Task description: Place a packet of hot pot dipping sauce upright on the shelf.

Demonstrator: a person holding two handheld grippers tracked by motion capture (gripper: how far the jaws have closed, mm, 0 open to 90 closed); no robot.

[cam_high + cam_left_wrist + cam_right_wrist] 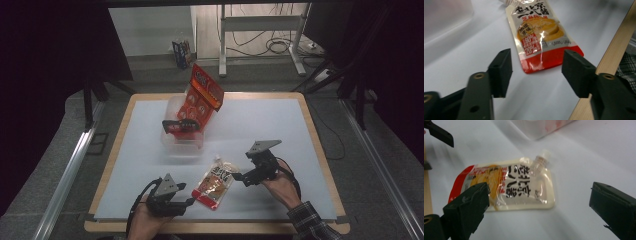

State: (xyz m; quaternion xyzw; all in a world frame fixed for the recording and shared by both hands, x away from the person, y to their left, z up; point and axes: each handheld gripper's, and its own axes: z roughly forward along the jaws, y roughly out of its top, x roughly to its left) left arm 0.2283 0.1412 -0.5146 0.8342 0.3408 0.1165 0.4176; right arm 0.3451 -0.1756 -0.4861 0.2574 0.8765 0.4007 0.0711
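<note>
My left gripper point(186, 202) hovers low over the near edge of the counter point(260, 130), jaws spread wide with nothing between them. In the left gripper view the red bottom edge of the sauce pouch point(541, 37) lies just ahead of the jaw tips, not touching them. My right gripper point(239, 176) is also wide open and empty; in the right gripper view the pouch point(506, 185) lies flat between and beyond its jaws, the clear spout point(540, 161) pointing away towards the far side of the counter.

The pouch point(214, 182) lies flat on the white sheet between my two grippers, near the front edge, spout end away from me. Its label carries large black Chinese characters that I cannot read with certainty, a picture of a yellowish paste, and a red panel with "80%" and "20%" in white.

Further back, left of centre, stands a clear plastic tub point(181, 135) with a red snack bag point(202, 97) leaning upright in it; a black clip-like thing point(175, 125) sits at the bag's lower end. The bag's print is too small to read.

The counter has a pale wooden rim point(112, 150) around the white sheet. Beyond it are grey carpet, the white legs of a desk frame point(260, 37) with cables on the floor, and dark curtains at either side.
</note>
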